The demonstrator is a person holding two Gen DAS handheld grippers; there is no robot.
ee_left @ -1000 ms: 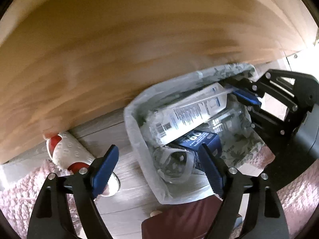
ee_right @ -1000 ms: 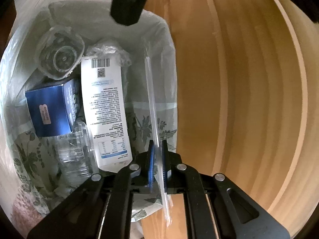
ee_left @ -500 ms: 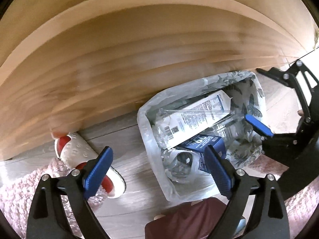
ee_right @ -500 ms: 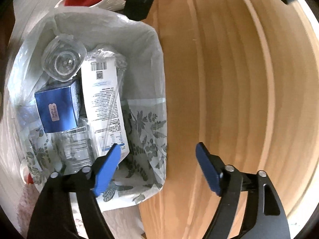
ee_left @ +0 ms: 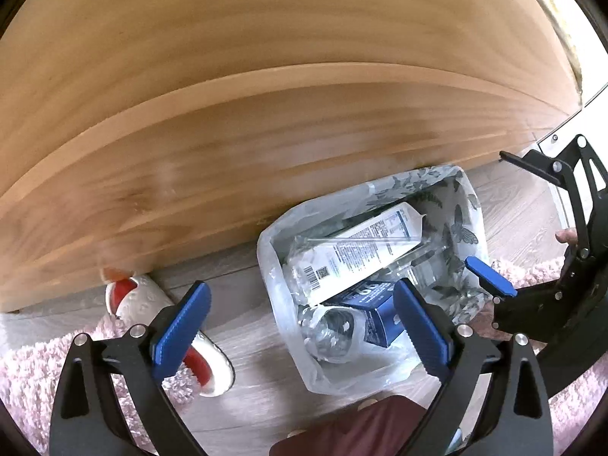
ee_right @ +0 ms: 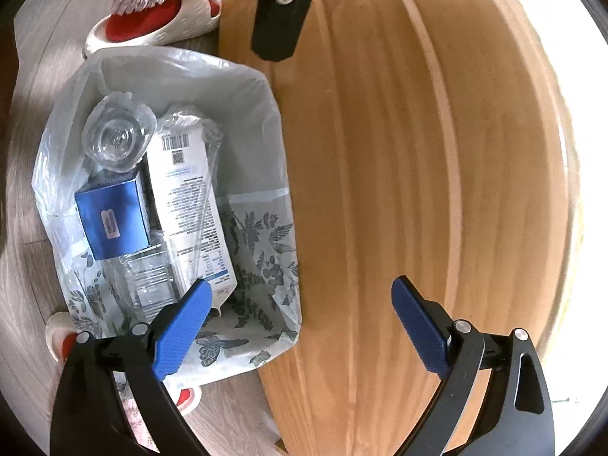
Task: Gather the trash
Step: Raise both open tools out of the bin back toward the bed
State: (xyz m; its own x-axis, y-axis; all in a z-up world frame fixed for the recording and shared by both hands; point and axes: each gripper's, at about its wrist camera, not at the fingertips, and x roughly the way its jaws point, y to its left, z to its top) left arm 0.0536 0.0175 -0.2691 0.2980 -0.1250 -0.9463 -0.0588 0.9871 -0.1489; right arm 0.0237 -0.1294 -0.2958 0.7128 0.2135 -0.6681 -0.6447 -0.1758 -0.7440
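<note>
**Releasing trash into the bin**

Hovering above the lined bin (ee_right: 262, 91), the right gripper (ee_right: 300, 321) has just been opening; its fingers stand released, nothing between them. The clear straw (ee_right: 203, 224) lies on the white carton (ee_right: 190, 209) inside. The left gripper (ee_left: 302, 330) is likewise spread and empty. Next move: locate remaining trash on the worktop (ee_right: 418, 190).

Soft daylight fills both views; glare whitens the right edge. The fisheye bends the wooden desk (ee_left: 266, 121), its grain smeared by blur.
</note>
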